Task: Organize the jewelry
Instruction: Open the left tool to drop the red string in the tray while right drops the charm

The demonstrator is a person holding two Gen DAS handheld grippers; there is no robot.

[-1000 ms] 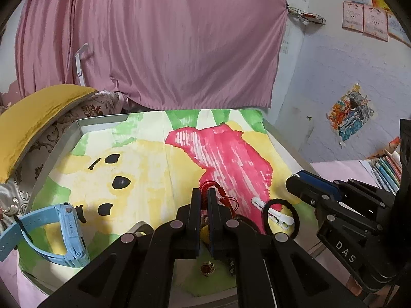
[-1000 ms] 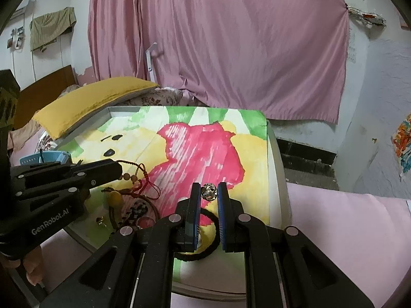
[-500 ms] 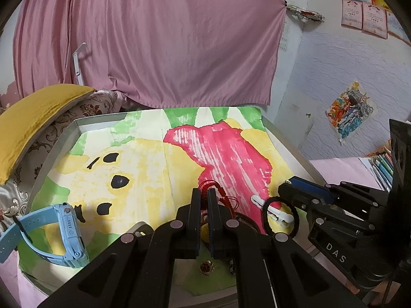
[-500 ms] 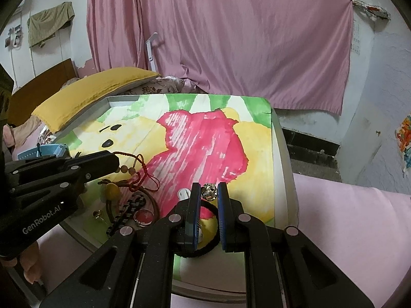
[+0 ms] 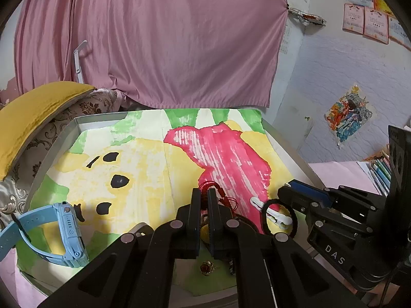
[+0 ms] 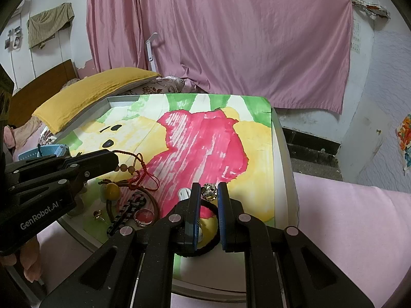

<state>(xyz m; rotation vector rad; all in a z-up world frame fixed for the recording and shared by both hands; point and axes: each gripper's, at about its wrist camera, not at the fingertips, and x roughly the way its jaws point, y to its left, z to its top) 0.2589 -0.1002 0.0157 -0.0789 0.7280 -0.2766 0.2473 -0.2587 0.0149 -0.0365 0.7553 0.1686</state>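
Note:
My left gripper (image 5: 204, 197) is shut on the red cord bracelet (image 5: 223, 198) and holds it just above the tray; in the right wrist view the bracelet (image 6: 133, 170) with wooden beads hangs from the left gripper (image 6: 113, 157). My right gripper (image 6: 208, 192) is shut on a small silver bead (image 6: 209, 192) above a black hair tie (image 6: 205, 243) and a white clip (image 6: 184, 193). The right gripper also shows in the left wrist view (image 5: 287, 190). A yellow bead (image 6: 111, 191), a black chain (image 6: 125, 213) and a red-stone ring (image 6: 143, 217) lie on the tray.
The metal tray (image 5: 64, 138) holds a painted bear picture. A blue watch (image 5: 59, 231) lies at its left front. A small gold and red earring (image 5: 206, 267) lies near the front edge. A yellow cushion (image 5: 30, 113) sits to the left, pink cloth around.
My right gripper with the silver bead has moved left and lower toward the black hair tie and white clip. The left gripper has stayed put, still holding the red bracelet.

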